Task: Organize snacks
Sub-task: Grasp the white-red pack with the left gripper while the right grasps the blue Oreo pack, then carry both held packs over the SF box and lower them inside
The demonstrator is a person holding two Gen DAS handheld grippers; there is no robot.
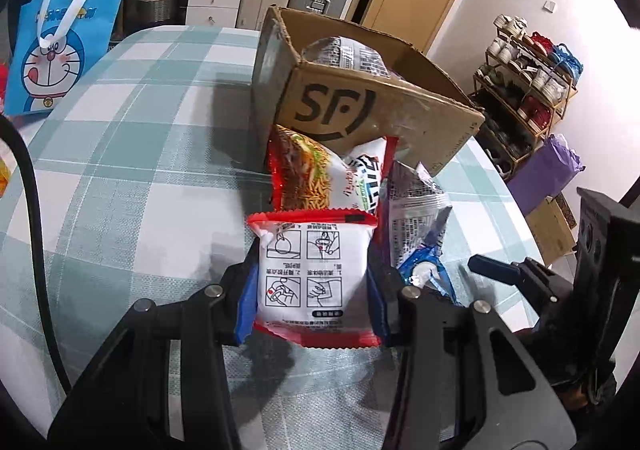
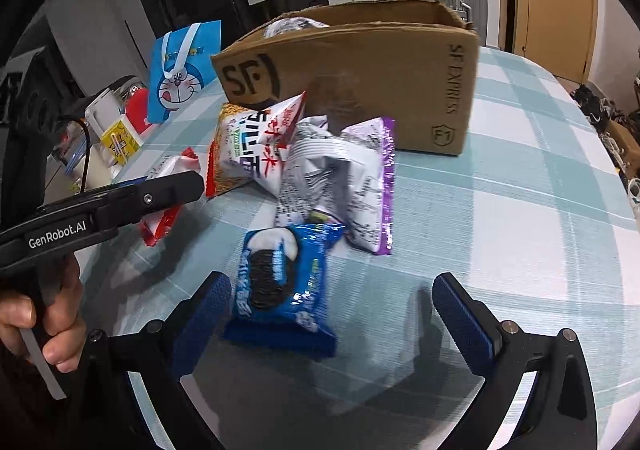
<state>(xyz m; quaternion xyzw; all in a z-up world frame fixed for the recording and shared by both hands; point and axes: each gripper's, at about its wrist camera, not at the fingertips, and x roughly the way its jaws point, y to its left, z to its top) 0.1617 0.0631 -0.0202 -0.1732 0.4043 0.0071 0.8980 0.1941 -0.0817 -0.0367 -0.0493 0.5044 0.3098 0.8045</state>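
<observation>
My left gripper [image 1: 312,282] is shut on a white snack packet with red edges [image 1: 316,270], held just over the table; the packet also shows in the right wrist view [image 2: 166,186]. A noodle-snack bag [image 1: 316,170] and a white-and-purple packet [image 1: 416,202] lie against the SF cardboard box [image 1: 380,110], which holds one packet [image 1: 344,52]. My right gripper [image 2: 332,306] is open, its jaws on either side of a blue cookie pack [image 2: 280,282] lying on the table. The box [image 2: 380,82], noodle bag [image 2: 248,146] and purple packet [image 2: 360,178] lie beyond.
A blue Doraemon bag [image 1: 56,46] stands at the table's far left, also seen in the right wrist view [image 2: 182,70]. Small cartons and cups [image 2: 116,130] crowd the left edge. A checked cloth [image 2: 520,210] covers the table. A shoe rack [image 1: 528,90] stands off the right side.
</observation>
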